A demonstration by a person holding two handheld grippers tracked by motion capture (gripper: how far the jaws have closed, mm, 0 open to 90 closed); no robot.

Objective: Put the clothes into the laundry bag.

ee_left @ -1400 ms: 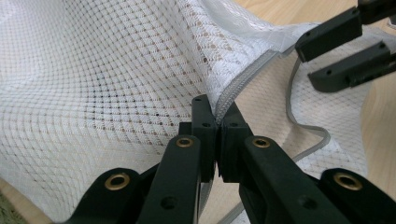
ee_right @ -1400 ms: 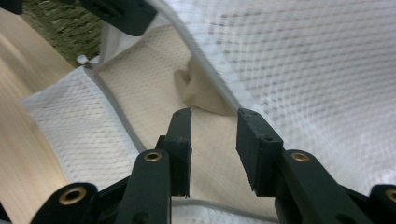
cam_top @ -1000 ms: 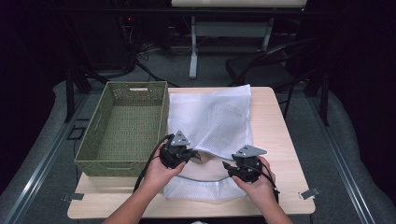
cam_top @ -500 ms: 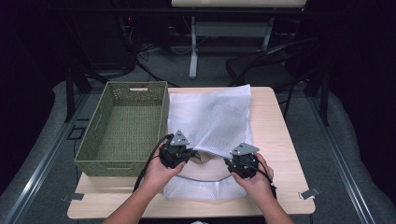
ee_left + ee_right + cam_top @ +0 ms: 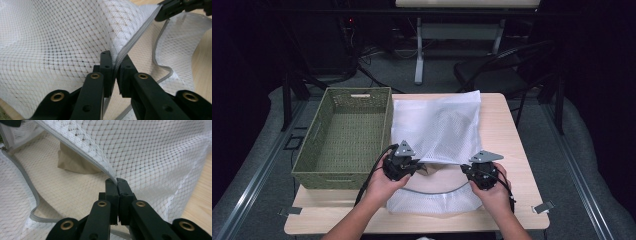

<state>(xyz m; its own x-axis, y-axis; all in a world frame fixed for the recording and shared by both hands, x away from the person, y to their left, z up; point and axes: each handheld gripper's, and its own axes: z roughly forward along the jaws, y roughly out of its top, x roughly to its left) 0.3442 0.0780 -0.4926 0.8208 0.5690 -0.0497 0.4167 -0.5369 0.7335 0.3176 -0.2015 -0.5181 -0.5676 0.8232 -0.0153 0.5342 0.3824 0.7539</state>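
A white mesh laundry bag (image 5: 437, 125) lies flat on the wooden table (image 5: 507, 130), its zipped mouth toward the person. My left gripper (image 5: 412, 167) pinches the upper zipper edge (image 5: 125, 51) between its pads (image 5: 115, 58); its jaws have just been easing open slightly, with the mesh still clamped. My right gripper (image 5: 473, 172) has just been closing and is now shut (image 5: 116, 181) on the same upper edge farther right. The mouth gapes, and a beige folded thing (image 5: 72, 161) lies inside. The lower zipper edge (image 5: 32, 202) rests on the table.
A green woven basket (image 5: 307, 150) stands to the left of the bag, its near wall close to my left hand. A dark chair (image 5: 497, 70) and a table frame stand beyond the far edge. Bare wood shows to the right of the bag.
The right gripper's jaws have closed on the bag's upper edge. The bag's mouth now shows as a wider gap between the two grippers. The left hand has stayed put.
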